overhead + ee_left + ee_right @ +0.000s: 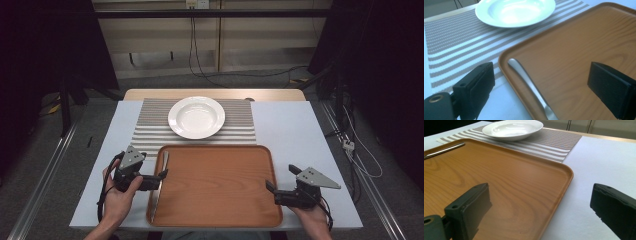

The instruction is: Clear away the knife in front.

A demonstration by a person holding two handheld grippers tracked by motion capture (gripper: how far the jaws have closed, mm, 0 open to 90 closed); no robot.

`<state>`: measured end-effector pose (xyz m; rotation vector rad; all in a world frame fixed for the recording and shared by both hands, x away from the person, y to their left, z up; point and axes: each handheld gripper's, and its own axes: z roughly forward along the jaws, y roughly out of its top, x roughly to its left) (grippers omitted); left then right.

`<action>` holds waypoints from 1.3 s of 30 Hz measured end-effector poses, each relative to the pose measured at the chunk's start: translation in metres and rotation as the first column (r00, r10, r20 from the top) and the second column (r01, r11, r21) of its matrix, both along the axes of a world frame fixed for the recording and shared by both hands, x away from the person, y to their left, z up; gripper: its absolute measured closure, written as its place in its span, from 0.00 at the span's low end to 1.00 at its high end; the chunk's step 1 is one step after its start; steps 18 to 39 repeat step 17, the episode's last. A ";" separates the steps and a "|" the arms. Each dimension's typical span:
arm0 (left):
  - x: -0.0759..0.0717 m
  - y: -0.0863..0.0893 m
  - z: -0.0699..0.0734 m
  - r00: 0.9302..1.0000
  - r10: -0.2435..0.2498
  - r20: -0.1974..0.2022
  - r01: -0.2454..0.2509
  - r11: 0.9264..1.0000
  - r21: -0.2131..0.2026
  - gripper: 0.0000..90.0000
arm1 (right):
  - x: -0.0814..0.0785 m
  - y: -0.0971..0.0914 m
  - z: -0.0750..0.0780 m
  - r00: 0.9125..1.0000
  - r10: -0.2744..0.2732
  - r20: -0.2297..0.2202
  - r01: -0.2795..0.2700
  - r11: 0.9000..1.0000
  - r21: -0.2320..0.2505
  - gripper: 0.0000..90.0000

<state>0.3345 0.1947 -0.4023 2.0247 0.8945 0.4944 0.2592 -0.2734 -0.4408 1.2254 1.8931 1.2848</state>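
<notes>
Wooden tray (215, 185) near, knife (160, 185) along its left edge, white plate (196, 117) far, left hand-held gripper (162, 175) spread over knife, right hand-held gripper (280, 180) spread at tray's right rim

**No legible text**

From my remote seat I can read no words, labels, brands or numbers anywhere. The white plate (196, 117), the wooden tray (215, 185) and the striped mat (150, 130) all appear unmarked as far as I can make out.
</notes>
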 end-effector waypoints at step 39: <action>-0.011 0.013 -0.019 0.999 0.034 0.025 -0.033 0.998 -0.055 0.06 | -0.003 0.000 0.002 1.000 -0.007 0.006 0.007 1.000 -0.007 0.03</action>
